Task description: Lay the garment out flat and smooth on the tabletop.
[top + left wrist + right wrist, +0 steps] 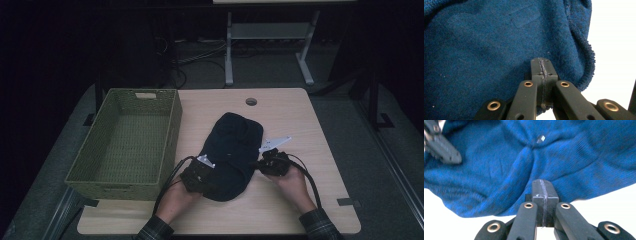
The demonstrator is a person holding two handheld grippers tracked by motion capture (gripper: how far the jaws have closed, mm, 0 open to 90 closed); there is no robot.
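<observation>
No legible text or labels anywhere

Dim lab: desk (300,130), floor cables (200,57)

Knit cap (231,155) on the table (300,130), just right of the basket (170,145)

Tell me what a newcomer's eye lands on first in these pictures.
The dark blue knit hat lying in the middle of the table, with the left gripper and right gripper at its near edges, one on each side. In both gripper views the jaws are shut with blue knit pinched between them. Left of the hat stands an empty green woven basket.
</observation>
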